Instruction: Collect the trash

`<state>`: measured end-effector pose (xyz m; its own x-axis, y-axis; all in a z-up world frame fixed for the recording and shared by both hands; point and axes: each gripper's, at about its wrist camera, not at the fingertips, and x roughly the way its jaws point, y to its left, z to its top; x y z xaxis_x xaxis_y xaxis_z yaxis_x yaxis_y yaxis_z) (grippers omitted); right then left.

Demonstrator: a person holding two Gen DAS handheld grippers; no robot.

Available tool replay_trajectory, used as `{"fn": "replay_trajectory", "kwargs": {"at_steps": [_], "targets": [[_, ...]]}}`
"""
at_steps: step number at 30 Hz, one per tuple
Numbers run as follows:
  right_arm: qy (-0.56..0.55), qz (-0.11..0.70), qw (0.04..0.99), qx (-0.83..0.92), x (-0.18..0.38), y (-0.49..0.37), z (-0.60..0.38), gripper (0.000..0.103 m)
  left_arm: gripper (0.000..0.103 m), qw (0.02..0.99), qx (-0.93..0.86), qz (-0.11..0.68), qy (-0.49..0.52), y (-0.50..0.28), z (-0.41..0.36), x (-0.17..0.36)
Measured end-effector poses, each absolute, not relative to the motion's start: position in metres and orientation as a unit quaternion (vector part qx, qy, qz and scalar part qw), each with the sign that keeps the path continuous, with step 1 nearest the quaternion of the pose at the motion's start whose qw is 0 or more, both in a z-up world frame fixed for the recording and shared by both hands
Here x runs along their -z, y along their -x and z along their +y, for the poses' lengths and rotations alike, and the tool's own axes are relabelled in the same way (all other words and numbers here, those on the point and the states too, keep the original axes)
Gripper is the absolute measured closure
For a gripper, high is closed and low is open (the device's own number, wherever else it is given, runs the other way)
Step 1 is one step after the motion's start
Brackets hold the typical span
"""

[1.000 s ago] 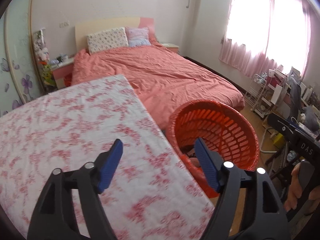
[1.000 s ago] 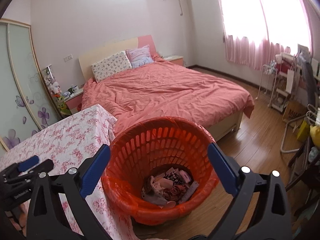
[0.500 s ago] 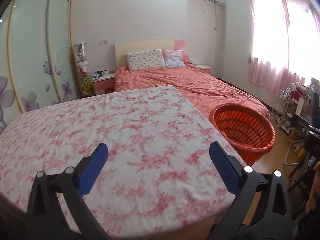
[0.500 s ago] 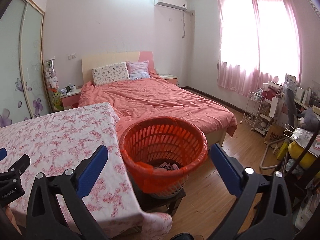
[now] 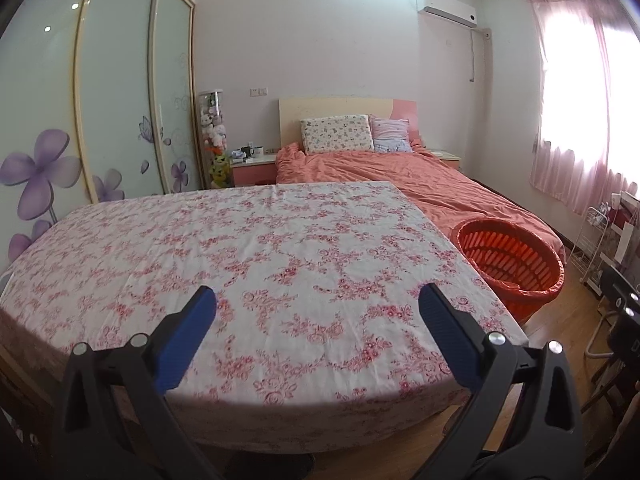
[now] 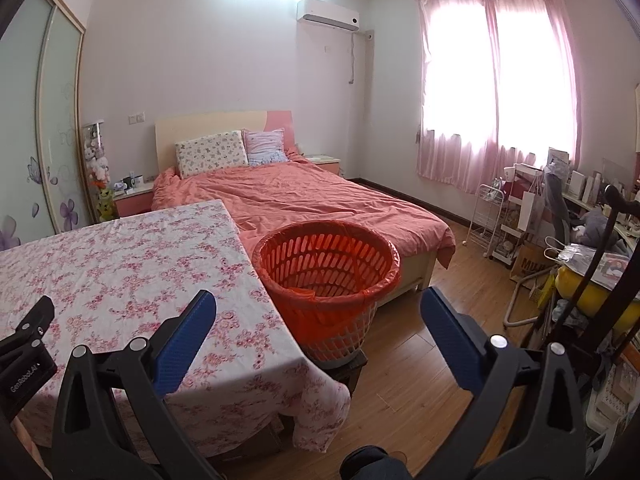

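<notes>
Bedroom scene with pale walls, a wooden floor and a pink-curtained window at the right. Left wrist view: a table draped in a white cloth with a red flower print fills the middle of the view, and nothing lies on its visible surface. The left gripper hangs over the near edge of the table with its blue-padded fingers spread wide; its jaws have just been opening, and nothing is between them. An orange basket lined with an orange bag stands just beside the right edge of the table, at the foot of a bed with a salmon cover. Sliding wardrobe doors painted with purple flowers take up the left wall, and an air conditioner hangs high on the far wall. Right wrist view: the right gripper is likewise spread wide and holds nothing. Between its fingers, farther off, the same basket rests on a low dark stool, close against the table's right corner; what lies at its bottom cannot be made out from this angle. The black body of the left gripper shows at the lower left edge, over the table. A white wire rack and cluttered shelves stand along the right wall.
</notes>
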<state>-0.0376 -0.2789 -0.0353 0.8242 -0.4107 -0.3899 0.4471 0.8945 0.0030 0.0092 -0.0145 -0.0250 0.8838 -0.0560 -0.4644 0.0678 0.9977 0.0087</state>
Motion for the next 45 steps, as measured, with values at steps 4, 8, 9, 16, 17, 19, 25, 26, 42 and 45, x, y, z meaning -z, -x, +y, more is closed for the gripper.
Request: {"fn": "replay_trajectory", "kwargs": {"at_steps": [4, 8, 9, 16, 17, 19, 25, 26, 42, 45], "targets": [[-0.049, 0.203, 0.952, 0.226, 0.035, 0.039, -0.276, 0.002, 0.004, 0.968, 0.032, 0.249, -0.004, -0.004, -0.012, 0.024], [-0.057, 0.223, 0.948, 0.221, 0.036, 0.037, -0.276, 0.002, 0.004, 0.966, 0.032, 0.255, 0.0, -0.002, -0.011, 0.022], [-0.058, 0.226, 0.947, 0.221, 0.036, 0.038, -0.274, 0.002, 0.004, 0.966, 0.032, 0.256, 0.002, -0.001, -0.011, 0.022], [-0.064, 0.237, 0.944, 0.22, 0.039, 0.04, -0.271, 0.002, 0.004, 0.965, 0.034, 0.26, 0.006, 0.001, -0.01, 0.018], [-0.064, 0.236, 0.945, 0.219, 0.038, 0.041, -0.271, 0.002, 0.004, 0.965, 0.035, 0.261, 0.008, 0.001, -0.01, 0.018], [-0.064, 0.233, 0.945, 0.218, 0.035, 0.042, -0.269, 0.002, 0.004, 0.964, 0.037, 0.264, 0.012, 0.0, -0.01, 0.016], [-0.065, 0.227, 0.947, 0.219, 0.029, 0.043, -0.269, 0.002, 0.004, 0.962, 0.042, 0.267, 0.02, 0.001, -0.007, 0.012], [-0.065, 0.227, 0.947, 0.218, 0.029, 0.043, -0.269, 0.002, 0.004, 0.963, 0.042, 0.266, 0.02, 0.001, -0.008, 0.011], [-0.067, 0.233, 0.946, 0.214, 0.03, 0.043, -0.266, 0.002, 0.004, 0.965, 0.046, 0.256, 0.018, 0.006, -0.009, 0.004], [-0.067, 0.234, 0.946, 0.215, 0.03, 0.043, -0.265, 0.002, 0.004, 0.966, 0.044, 0.255, 0.015, 0.007, -0.011, 0.004]]}}
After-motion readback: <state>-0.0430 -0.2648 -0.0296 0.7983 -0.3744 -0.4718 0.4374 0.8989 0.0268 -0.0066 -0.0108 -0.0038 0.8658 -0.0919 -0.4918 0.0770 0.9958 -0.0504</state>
